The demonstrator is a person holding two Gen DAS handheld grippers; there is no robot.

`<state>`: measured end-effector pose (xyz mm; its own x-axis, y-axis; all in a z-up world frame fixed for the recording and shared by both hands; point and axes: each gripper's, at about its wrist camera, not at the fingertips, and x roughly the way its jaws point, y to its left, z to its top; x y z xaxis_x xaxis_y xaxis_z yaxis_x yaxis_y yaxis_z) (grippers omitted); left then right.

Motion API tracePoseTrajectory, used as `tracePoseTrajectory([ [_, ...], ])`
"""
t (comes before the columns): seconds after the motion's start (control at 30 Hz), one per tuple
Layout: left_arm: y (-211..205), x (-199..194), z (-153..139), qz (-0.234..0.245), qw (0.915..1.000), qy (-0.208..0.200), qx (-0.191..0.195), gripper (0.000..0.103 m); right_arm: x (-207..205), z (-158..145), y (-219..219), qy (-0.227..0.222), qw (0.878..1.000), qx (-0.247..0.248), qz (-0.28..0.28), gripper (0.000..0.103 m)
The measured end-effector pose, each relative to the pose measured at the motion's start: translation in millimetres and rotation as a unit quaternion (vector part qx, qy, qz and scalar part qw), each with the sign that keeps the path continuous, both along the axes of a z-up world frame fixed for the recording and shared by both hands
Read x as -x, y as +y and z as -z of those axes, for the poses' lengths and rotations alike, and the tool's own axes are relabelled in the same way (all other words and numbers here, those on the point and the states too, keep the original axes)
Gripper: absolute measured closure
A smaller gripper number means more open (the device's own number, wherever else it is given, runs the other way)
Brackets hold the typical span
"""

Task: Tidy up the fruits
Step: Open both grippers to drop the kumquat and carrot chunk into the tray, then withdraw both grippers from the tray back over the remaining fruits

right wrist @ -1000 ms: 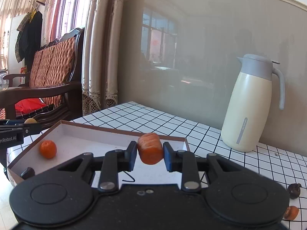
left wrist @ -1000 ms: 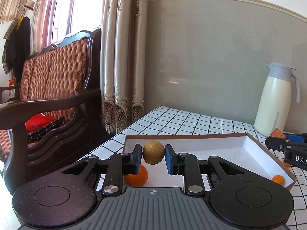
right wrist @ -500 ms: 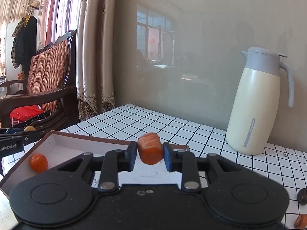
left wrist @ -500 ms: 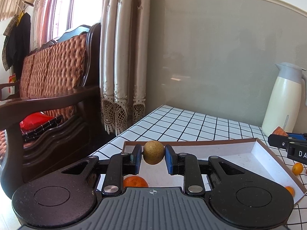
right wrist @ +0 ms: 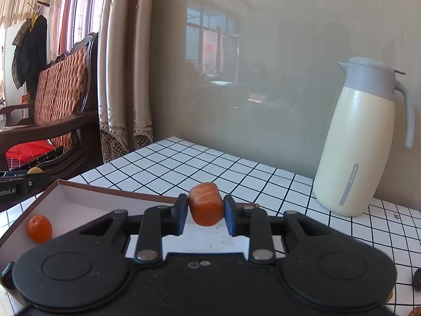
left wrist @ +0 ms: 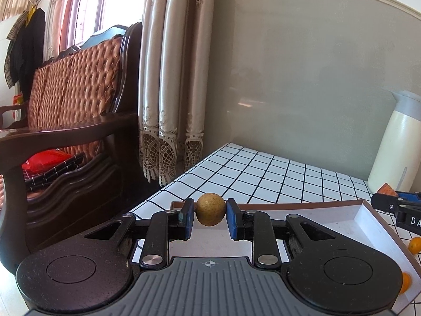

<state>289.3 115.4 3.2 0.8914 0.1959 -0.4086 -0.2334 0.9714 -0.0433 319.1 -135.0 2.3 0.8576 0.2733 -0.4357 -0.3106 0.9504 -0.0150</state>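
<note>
Left wrist view: left gripper [left wrist: 211, 214] clamps tan round fruit [left wrist: 211, 209], frame ctr.
Right gripper [right wrist: 206, 212]: pinches orange chunk [right wrist: 206, 207], over box [right wrist: 61, 193].
Tip: lower w/ care — release inside box.

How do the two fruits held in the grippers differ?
The left gripper's fruit is round, tan and speckled; the right gripper's fruit is blocky, orange-red and streaked. The tan one looks slightly narrower between the pads. Both are clamped mid-air above the box.
</note>
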Motion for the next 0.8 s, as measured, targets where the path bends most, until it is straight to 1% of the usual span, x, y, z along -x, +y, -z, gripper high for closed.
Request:
tracePoseTrajectory([
  [0.27,2.3,-16.6,2.6,-0.011,0.9998,0.018,-0.006,0.076,-20.9,5.9,0.3,0.033,0.999,0.009,0.002,0.082],
  [0.3,2.3,-17.2,2.5,-0.017,0.9997,0.015,-0.009,0.076,-24.5,6.6,0.4,0.039,0.999,0.012,0.003,0.079],
  [0.33,2.3,-17.9,2.4,-0.023,0.9996,0.017,-0.011,0.076,-27.7,7.2,1.2,0.041,0.999,0.02,0.005,0.069],
  [0.37,2.6,-18.2,2.4,-0.025,0.9995,0.016,-0.01,0.073,-27.8,7.1,0.7,0.031,0.999,0.026,0.015,0.057],
  [0.4,2.3,-17.6,2.9,-0.025,0.9995,0.014,-0.011,0.05,-26.4,6.5,-1.4,0.018,0.999,0.027,0.026,0.024],
  [0.43,1.2,-16.4,3.1,-0.026,0.9995,0.009,-0.014,0.033,-24.0,5.5,-4.9,0.004,0.999,0.02,0.033,0.015],
  [0.47,-0.3,-14.0,3.0,-0.028,0.9994,-0.002,-0.019,0.009,-23.6,4.4,-7.2,0.0,0.999,0.015,0.037,0.016],
  [0.5,-2.6,-11.6,2.1,-0.031,0.9991,-0.013,-0.027,0.004,-23.6,3.9,-8.5,0.0,0.999,0.013,0.039,0.016],
  [0.53,-4.3,-10.8,0.5,-0.031,0.9989,-0.016,-0.031,0.004,-25.1,3.9,-10.1,0.003,0.999,0.01,0.039,0.016],
  [0.6,-5.0,-10.5,-1.1,-0.026,0.9991,-0.018,-0.027,0.004,-24.8,3.9,-11.7,0.002,0.999,0.006,0.04,0.016],
  [0.7,-6.3,-12.0,0.2,-0.024,0.9992,-0.013,-0.029,0.004,-23.6,3.0,-13.5,0.004,0.999,0.005,0.039,0.015],
  [0.8,-8.8,-10.7,-0.2,-0.021,0.9992,-0.014,-0.03,0.004,-21.0,1.4,-15.2,0.005,0.999,-0.002,0.042,0.008],
])
